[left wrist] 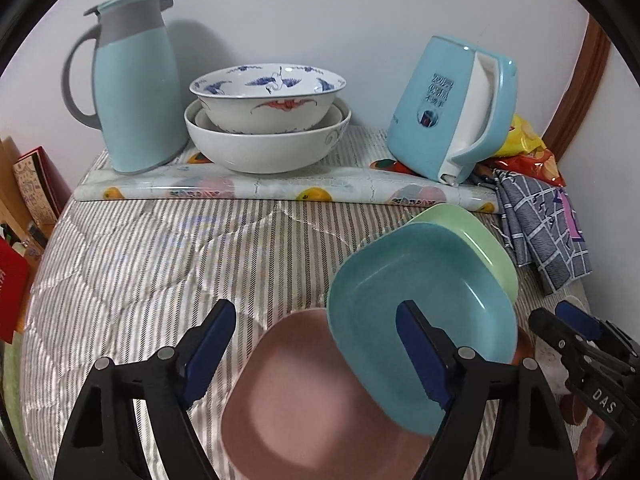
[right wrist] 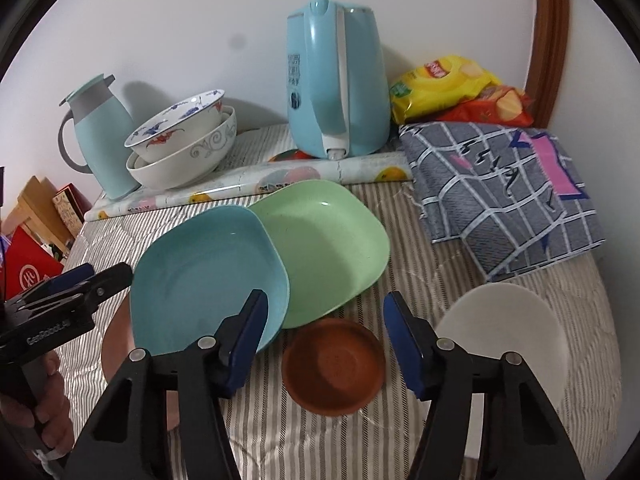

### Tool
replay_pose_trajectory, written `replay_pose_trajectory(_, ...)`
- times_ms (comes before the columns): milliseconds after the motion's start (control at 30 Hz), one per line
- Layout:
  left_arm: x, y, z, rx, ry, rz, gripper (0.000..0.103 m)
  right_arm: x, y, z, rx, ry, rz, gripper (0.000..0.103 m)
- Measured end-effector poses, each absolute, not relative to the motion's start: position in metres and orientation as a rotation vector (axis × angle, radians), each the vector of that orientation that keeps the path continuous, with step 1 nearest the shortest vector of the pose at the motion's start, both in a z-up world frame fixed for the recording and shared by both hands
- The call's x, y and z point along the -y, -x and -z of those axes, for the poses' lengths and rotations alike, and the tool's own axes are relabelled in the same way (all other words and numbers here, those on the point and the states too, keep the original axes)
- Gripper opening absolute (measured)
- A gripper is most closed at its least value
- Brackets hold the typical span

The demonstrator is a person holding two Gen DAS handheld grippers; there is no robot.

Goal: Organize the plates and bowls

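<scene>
Three bowls (left wrist: 266, 120) sit nested, but four plates and a brown saucer (right wrist: 334, 366) remain loose, both grippers' jaws apart, holding nothing

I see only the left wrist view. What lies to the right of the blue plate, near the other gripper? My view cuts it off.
Observer: A small brown bowl, upright on the striped cloth, just in front of the green plate.
Operator: Does the right gripper hold it?
Observer: No. The right gripper has its jaws open, one on each side of the bowl, gripping nothing.
Operator: Is any other dish there?
Observer: Yes, a round white dish lies to the right of the brown bowl.
</scene>
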State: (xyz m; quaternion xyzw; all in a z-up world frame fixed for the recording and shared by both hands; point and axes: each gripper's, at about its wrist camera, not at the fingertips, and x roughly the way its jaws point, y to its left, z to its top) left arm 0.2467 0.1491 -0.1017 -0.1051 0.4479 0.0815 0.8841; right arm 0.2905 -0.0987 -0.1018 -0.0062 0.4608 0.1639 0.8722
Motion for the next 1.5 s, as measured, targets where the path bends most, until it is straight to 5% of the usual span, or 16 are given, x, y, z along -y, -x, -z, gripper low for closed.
replay_pose_trajectory(333,-0.157,-0.267,0.123,-0.957,0.279,-0.139,0.065,0.081,-0.302,0.124,-1.026,0.021,-0.380,0.056)
replay_pose_trajectory(467,-0.159,-0.270,0.129,-0.969,0.310,-0.116,0.049,0.069,-0.304,0.134,-1.054,0.045,-0.387,0.051)
replay_pose_trajectory(567,-0.159,-0.271,0.134,-0.979,0.318,-0.097,0.031,0.064,-0.304,0.139,-1.060,0.070,-0.372,0.040)
replay_pose_trajectory(633,-0.159,-0.269,0.133,-0.965,0.321,-0.086,0.012,0.061,-0.305,0.138,-1.052,0.086,-0.367,0.016)
replay_pose_trajectory(667,-0.159,-0.268,0.132,-0.961,0.330,-0.076,0.010,0.060,-0.305,0.137,-1.057,0.072,-0.381,0.013)
replay_pose_trajectory(1500,-0.154,-0.199,0.071,-0.848,0.330,-0.093,0.010,0.068,-0.244,0.068,-0.912,0.043,-0.364,0.009)
